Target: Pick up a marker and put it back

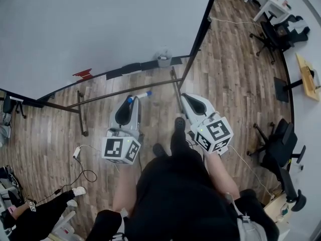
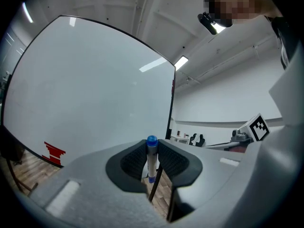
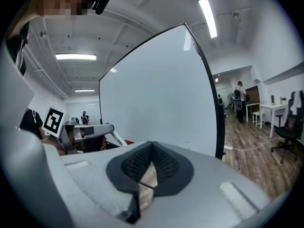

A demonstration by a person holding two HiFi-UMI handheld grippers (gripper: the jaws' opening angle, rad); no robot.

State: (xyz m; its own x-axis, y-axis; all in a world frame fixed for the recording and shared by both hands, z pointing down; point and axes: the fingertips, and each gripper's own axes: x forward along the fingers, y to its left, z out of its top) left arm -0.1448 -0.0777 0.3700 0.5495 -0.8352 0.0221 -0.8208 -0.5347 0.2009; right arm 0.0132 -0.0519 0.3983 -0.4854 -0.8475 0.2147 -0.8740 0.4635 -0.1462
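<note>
Left side, pose: the left gripper (image 2: 152,148) is held out ahead of the body, pointing forward and about level.
Left side, jaws: pads pressed on a marker (image 2: 151,158), which stands upright between them with its blue cap above the pads.
Left side, arm: the left forearm (image 1: 123,185) is bare and reaches forward to the gripper's rear.
Right side, pose: the right gripper (image 3: 151,146) is held out alongside, apart from the left one, and tipped slightly downward.
Right side, jaws: tips together, with nothing between them.
Right side, arm: the right forearm (image 1: 220,174) is bare and extends forward.
Relation: in the head view the two grippers angle slightly toward each other at the tips, without touching.
</note>
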